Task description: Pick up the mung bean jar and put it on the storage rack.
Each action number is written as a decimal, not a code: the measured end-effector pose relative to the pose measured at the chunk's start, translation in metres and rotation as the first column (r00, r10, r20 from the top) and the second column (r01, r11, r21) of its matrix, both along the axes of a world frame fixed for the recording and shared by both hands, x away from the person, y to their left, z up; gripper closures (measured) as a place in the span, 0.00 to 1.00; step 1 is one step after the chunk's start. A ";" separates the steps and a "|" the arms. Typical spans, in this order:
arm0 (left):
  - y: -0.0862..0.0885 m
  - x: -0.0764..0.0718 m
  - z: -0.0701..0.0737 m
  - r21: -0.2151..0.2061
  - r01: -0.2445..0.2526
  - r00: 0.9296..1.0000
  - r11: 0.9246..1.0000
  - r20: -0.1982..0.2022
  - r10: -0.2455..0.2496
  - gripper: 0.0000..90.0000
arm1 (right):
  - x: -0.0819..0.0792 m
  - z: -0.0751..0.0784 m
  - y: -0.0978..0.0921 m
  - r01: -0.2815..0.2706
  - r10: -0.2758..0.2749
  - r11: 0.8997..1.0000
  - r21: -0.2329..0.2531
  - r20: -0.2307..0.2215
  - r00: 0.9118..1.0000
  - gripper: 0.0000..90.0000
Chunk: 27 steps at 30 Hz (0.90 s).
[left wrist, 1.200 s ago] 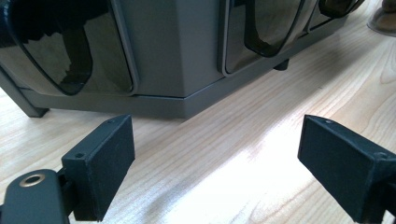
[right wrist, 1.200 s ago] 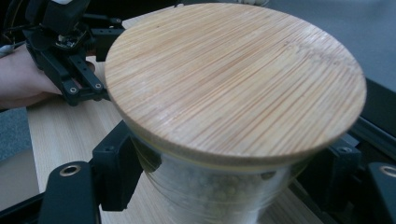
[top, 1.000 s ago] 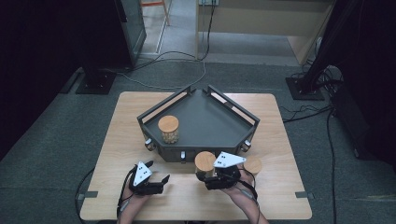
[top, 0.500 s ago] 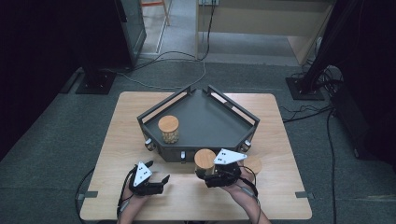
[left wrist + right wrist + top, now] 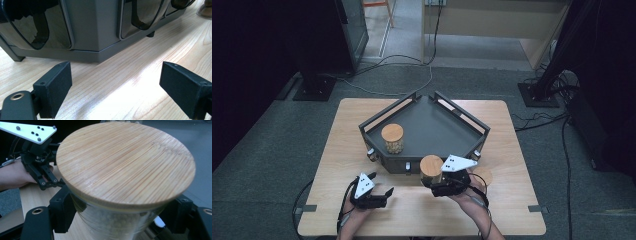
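Gripping a glass jar (image 5: 117, 220) — round bamboo lid (image 5: 125, 162) — right gripper (image 5: 120, 220).

No lettering, label, brand, number or sign can be read anywhere in these views. The white three-cornered plate on the right gripper (image 5: 438, 181) carries only a few dark dots, not characters; the same goes for the plate on the left gripper (image 5: 379, 187), seen again at 10 o'clock in the right gripper view. The bamboo lid of the glass jar (image 5: 125, 165) shows bare wood grain, with no stamp or print. The dark tray (image 5: 422, 165), at 12 o'clock from the two grippers, is unmarked along its walls.
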<state>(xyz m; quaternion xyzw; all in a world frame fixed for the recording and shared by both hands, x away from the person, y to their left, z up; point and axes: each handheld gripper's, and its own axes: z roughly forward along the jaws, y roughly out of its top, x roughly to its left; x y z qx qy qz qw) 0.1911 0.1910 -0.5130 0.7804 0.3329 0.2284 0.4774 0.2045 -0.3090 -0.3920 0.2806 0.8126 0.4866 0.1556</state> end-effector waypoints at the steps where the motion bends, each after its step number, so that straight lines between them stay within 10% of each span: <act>1: 0.000 0.000 0.000 0.001 0.001 1.000 1.000 0.000 -0.001 0.12 | 0.000 0.001 0.000 0.004 -0.004 1.000 0.003 -0.003 1.000 0.28; 27: 0.000 0.000 0.000 0.000 0.001 1.000 1.000 0.000 -0.001 0.12 | 0.008 0.021 0.001 0.009 -0.009 1.000 -0.004 0.014 1.000 0.28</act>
